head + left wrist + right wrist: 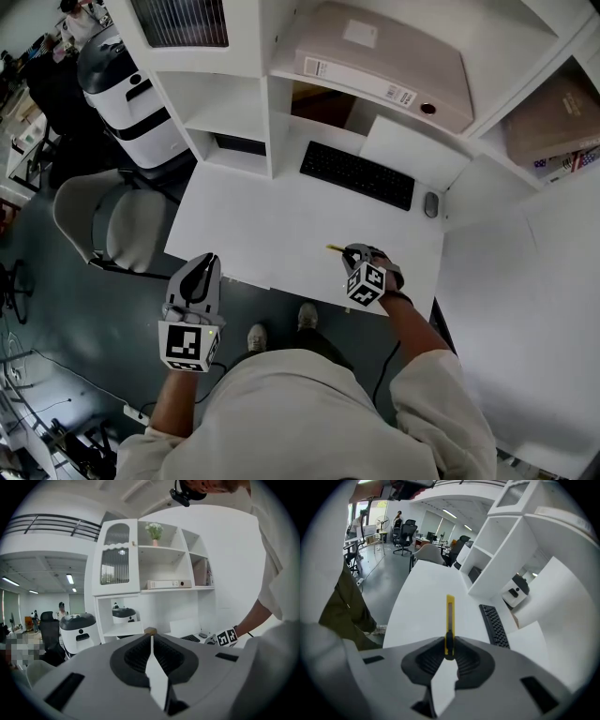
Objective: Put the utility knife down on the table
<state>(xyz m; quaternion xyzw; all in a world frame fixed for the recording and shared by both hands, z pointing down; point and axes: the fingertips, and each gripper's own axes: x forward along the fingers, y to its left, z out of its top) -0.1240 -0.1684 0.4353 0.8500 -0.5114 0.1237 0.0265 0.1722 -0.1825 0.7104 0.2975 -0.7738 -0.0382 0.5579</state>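
Note:
A yellow utility knife (450,620) sticks out from between the jaws of my right gripper (449,648), which is shut on its rear end. In the head view the right gripper (357,257) is low over the front part of the white table (281,225), tilted down, and the yellow utility knife (335,249) points left from it, close to the tabletop. My left gripper (201,277) hangs left of the table's front edge, above the floor. In its own view the left gripper (151,645) has its jaws closed together with nothing between them.
A black keyboard (357,174) and a grey mouse (431,204) lie at the back of the table, under white shelves with a binder (394,66). A grey chair (117,225) and a white-and-black bin (131,89) stand to the left. The person's shoes (281,328) are below the table's edge.

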